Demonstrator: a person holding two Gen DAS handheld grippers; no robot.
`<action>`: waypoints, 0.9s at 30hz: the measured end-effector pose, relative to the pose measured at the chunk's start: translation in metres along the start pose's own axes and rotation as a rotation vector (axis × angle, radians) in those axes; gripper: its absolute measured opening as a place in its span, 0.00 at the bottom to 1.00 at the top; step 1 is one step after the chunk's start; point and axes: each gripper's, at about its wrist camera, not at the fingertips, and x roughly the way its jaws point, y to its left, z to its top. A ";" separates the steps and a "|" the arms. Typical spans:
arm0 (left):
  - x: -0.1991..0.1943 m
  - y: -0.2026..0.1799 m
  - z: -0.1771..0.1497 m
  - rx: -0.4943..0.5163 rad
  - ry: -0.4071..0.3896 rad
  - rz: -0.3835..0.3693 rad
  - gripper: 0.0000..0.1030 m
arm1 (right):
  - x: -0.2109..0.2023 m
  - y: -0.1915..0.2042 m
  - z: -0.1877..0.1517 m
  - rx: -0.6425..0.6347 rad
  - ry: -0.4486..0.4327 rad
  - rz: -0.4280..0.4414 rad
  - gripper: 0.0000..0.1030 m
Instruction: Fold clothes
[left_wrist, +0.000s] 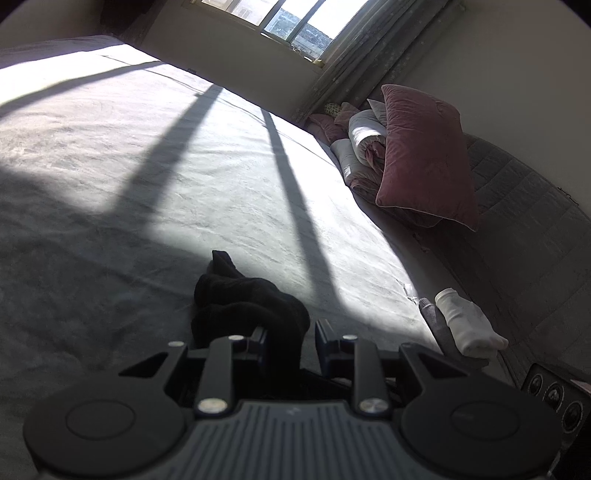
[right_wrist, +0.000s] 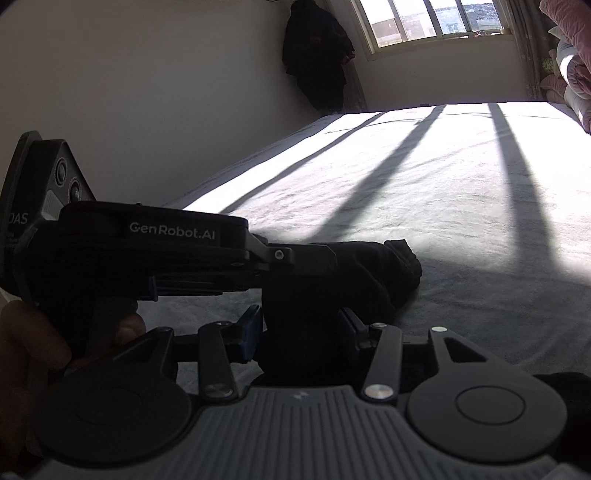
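Black sock (left_wrist: 251, 306): lying bunched on the bed (left_wrist: 147, 184), fold looking unfinished.
Left tool (left_wrist: 291, 338): standing apart, sock between, grip unclear.
Right tool (right_wrist: 301, 328): standing apart around sock.
White sock (left_wrist: 467, 325): waiting unfolded.

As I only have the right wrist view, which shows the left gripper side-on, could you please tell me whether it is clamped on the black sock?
Observer: In the left wrist view the black sock runs between the fingers of the left gripper, but a sliver of gap shows at one finger, so it looks open.
Operator: Thank you. Are any other clothes lying outside my view?
Observer: Yes, a white sock lies at the edge of the bed.
Operator: Is anything next to it?
Observer: What looks like a grey sock lies against it, on its window side.
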 end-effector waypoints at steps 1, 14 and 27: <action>-0.001 -0.001 0.000 0.002 0.003 -0.013 0.24 | 0.004 0.001 -0.001 -0.002 0.001 -0.013 0.44; 0.002 0.028 0.001 -0.032 0.063 0.125 0.54 | -0.014 -0.053 0.019 0.150 -0.142 -0.248 0.05; 0.040 0.023 -0.015 -0.125 0.212 0.079 0.54 | -0.038 -0.076 0.029 0.242 -0.198 -0.306 0.05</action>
